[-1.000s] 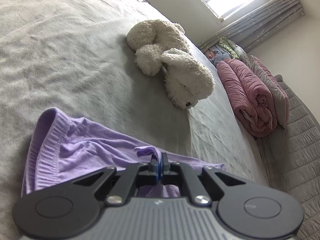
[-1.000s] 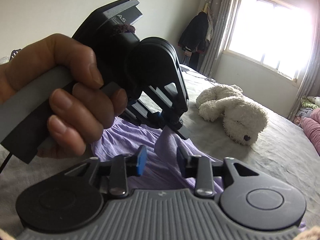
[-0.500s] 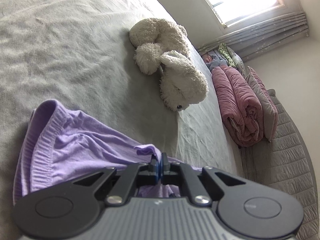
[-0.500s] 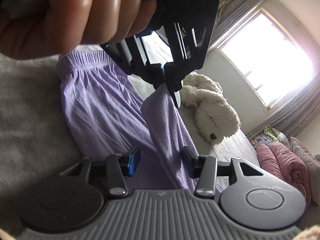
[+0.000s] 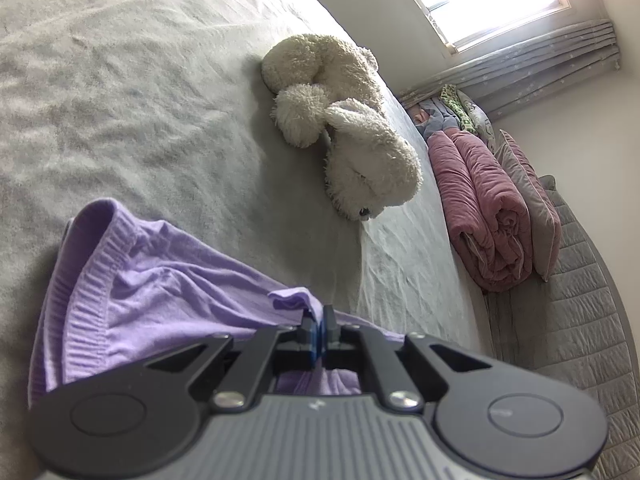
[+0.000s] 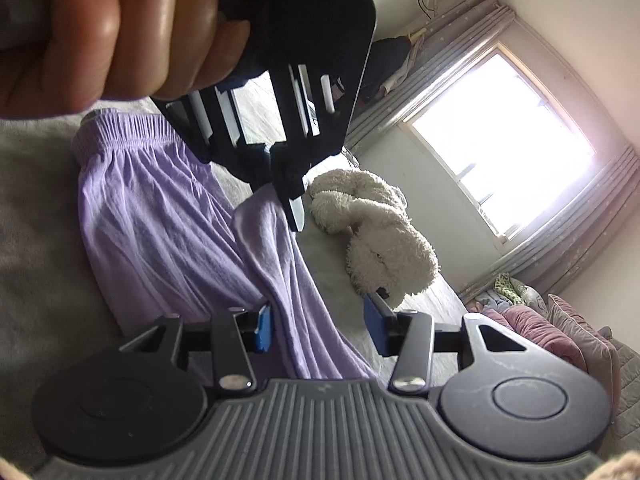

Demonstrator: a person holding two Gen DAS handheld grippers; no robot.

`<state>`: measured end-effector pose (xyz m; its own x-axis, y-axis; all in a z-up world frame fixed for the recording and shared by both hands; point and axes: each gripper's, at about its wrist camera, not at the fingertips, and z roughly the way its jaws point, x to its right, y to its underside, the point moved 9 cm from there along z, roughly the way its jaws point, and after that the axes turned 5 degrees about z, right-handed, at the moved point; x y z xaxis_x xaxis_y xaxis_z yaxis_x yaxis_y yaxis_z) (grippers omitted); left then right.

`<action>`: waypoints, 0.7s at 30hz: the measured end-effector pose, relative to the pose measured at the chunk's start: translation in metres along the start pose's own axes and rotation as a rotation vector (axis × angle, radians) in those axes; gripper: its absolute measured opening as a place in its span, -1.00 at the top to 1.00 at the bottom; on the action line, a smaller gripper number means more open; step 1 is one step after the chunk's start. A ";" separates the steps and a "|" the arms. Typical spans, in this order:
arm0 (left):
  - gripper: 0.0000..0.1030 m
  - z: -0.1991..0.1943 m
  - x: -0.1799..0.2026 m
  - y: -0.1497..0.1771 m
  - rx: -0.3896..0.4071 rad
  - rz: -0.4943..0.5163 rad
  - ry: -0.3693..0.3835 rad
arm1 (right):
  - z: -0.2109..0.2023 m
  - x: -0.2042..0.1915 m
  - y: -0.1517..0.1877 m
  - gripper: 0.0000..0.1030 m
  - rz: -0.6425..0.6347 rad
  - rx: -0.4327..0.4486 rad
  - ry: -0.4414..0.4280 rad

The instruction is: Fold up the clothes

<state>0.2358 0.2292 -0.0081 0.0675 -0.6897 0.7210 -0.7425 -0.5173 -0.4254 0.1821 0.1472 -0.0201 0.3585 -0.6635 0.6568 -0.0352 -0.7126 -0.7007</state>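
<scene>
Since the earlier frames the right wrist view has been rolled, so that the window and the plush toy now sit tilted in it, while the left wrist view has barely shifted. The jaws of the left gripper are seen pressed shut on a raised fold of the purple garment, pinched between the blue pads. From that pinch the cloth is drawn up into a small peak and falls away to the ribbed waistband, which rests on the grey bed. In the right wrist view the same peak is seen hanging from the left gripper's tips, which are carried by a hand at the top of the frame. The jaws of the right gripper are held partly open, and a lifted ridge of the cloth runs down between the pads without being pressed by them. Further out, a white plush toy lies on the bed, well apart from the garment, and a rolled pink blanket lies beyond it. The step in hand appears to be the taking of a second hold before a fold is made. The next move would call for the right jaws to be closed on the ridge, so that both holds can be carried over together.
</scene>
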 end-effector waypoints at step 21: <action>0.97 0.003 -0.007 0.002 -0.006 0.005 -0.033 | -0.012 -0.003 -0.025 0.93 0.068 0.110 -0.066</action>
<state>0.2355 0.2308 -0.0155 0.0854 -0.7086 0.7004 -0.7468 -0.5108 -0.4258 0.1704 0.1642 -0.0016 0.4194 -0.6902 0.5897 0.0401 -0.6349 -0.7716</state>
